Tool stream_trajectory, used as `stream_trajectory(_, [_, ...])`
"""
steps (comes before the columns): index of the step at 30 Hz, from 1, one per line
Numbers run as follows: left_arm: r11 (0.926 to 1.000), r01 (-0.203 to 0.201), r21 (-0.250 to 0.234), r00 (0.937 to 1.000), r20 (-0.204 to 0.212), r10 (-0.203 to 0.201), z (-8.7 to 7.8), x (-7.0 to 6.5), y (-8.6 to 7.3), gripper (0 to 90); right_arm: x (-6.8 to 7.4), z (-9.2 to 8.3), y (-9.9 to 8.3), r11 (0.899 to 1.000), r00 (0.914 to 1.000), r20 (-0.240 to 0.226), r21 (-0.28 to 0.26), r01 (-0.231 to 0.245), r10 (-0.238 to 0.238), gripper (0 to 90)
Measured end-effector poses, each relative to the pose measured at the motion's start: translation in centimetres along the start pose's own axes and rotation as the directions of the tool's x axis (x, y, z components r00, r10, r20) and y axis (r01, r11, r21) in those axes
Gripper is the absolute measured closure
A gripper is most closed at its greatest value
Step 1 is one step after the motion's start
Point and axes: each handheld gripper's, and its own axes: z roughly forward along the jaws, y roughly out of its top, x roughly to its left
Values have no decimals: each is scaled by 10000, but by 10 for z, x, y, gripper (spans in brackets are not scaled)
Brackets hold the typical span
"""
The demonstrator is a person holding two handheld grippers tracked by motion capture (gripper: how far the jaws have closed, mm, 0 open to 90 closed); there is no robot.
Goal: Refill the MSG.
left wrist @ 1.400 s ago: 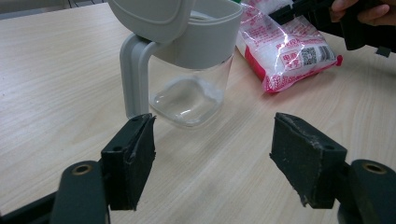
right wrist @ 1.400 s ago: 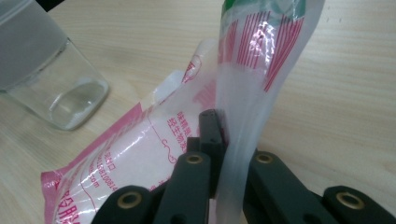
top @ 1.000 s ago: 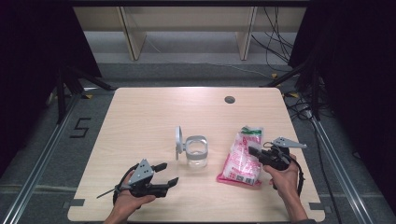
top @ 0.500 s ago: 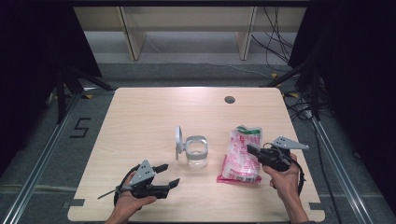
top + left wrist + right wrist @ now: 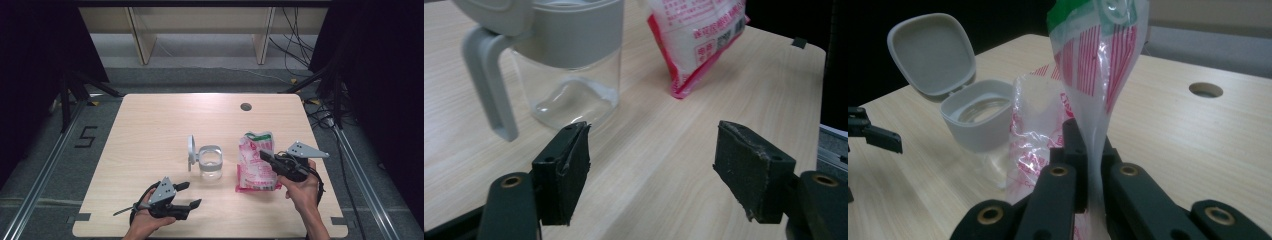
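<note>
right, my left gripper [image 5: 192, 194] sits low at the near edge of the table [image 5: 150, 130], jaws spread wide with nothing between them, pointed at the clear jug [image 5: 210, 162] standing mid-table with its grey lid [image 5: 190, 148] flipped open on the left. over to the right of the jug, the red-and-white plastic bag [image 5: 254, 165] stands upright on the table, and my right gripper [image 5: 264, 156] has its jaws pressed together, pinching the bag's film.
</note>
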Motion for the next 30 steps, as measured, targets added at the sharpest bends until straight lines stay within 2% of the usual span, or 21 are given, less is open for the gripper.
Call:
stream_trajectory(1, [10000, -63, -13, 10000, 21, 63, 3, -2, 1, 297, 3, -1, 2, 9999, 9999, 61, 82, -130, 129, 900])
stream_trajectory(2, [9999, -81, 89, 10000, -9, 82, 5, -5, 3, 297, 4, 0, 5, 9999, 9999, -8, 78, 135, -135, 900])
stream_trajectory(3, [9997, -224, 55, 9997, 48, 224, 6, -5, 4, 296, 6, -1, 8, 9994, 9995, 183, 272, 235, -241, 900])
stream_trajectory(4, [9997, -230, 62, 9997, 102, 229, 8, -7, 5, 297, 5, 0, 10, 9983, 9983, 181, 200, 554, -558, 900])
stream_trajectory(5, [9998, -193, 17, 9997, 118, 193, 11, -10, 7, 297, 8, 1, 11, 9993, 9988, 303, 110, 371, -374, 900])
stream_trajectory(7, [9997, -262, 35, 9995, 178, 261, 16, -14, 10, 298, 7, 1, 17, 9974, 9971, 247, 100, 718, -720, 900])
stream_trajectory(11, [9991, -434, 40, 9984, 360, 432, 32, -22, 18, 297, 11, 3, 27, 9969, 9963, 371, 109, 778, -782, 900])
stream_trajectory(12, [9988, -486, 93, 9982, 368, 483, 36, -23, 20, 297, 10, 2, 30, 9950, 9936, 518, 44, 1001, -1002, 900])
stream_trajectory(13, [9992, -396, 65, 9986, 364, 394, 41, -24, 22, 298, 10, 4, 32, 9956, 9946, 474, -97, 931, -926, 900])
stream_trajectory(14, [9991, -414, 72, 9977, 532, 410, 45, -26, 24, 299, 9, 2, 34, 9944, 9931, 526, -4, 1054, -1052, 900])
stream_trajectory(17, [9967, -806, 38, 9958, 449, 803, 57, -32, 30, 297, 10, 0, 39, 9927, 9913, 588, -166, 1191, -1179, 900])
stream_trajectory(19, [9974, -720, 61, 9967, 375, 717, 66, -33, 33, 298, 12, -3, 42, 9944, 9930, 586, -207, 1040, -1026, 900])
stream_trajectory(20, [9970, -771, 106, 9964, 350, 767, 70, -35, 35, 299, 12, -4, 44, 9923, 9917, 556, -376, 1177, -1156, 900])
stream_trajectory(21, [9965, -825, 114, 9958, 396, 820, 73, -36, 36, 299, 13, -6, 46, 9931, 9926, 483, -326, 1127, -1111, 900])
stream_trajectory(22, [9961, -884, 63, 9953, 404, 881, 76, -37, 37, 299, 17, -8, 47, 9957, 9952, 459, -276, 880, -867, 900])
stream_trajectory(23, [9947, -1031, 39, 9941, 346, 1029, 79, -37, 39, 300, 18, -8, 48, 9944, 9951, 300, -447, 953, -940, 900])
stream_trajectory(24, [9953, -964, 34, 9948, 325, 962, 82, -37, 40, 301, 19, -10, 50, 9930, 9937, 252, -425, 1106, -1096, 900])
stream_trajectory(25, [9950, -995, 13, 9948, 233, 995, 84, -38, 40, 301, 21, -11, 51, 9891, 9900, 435, -541, 1368, -1345, 900])
stream_trajectory(26, [9954, -960, 1, 9952, 214, 960, 86, -39, 41, 302, 24, -13, 52, 9923, 9930, 279, -428, 1162, -1151, 900])
stream_trajectory(30, [9952, -971, 90, 9952, 146, 970, 95, -41, 41, 304, 35, -19, 57, 9933, 9941, 141, -408, 1080, -1075, 900])
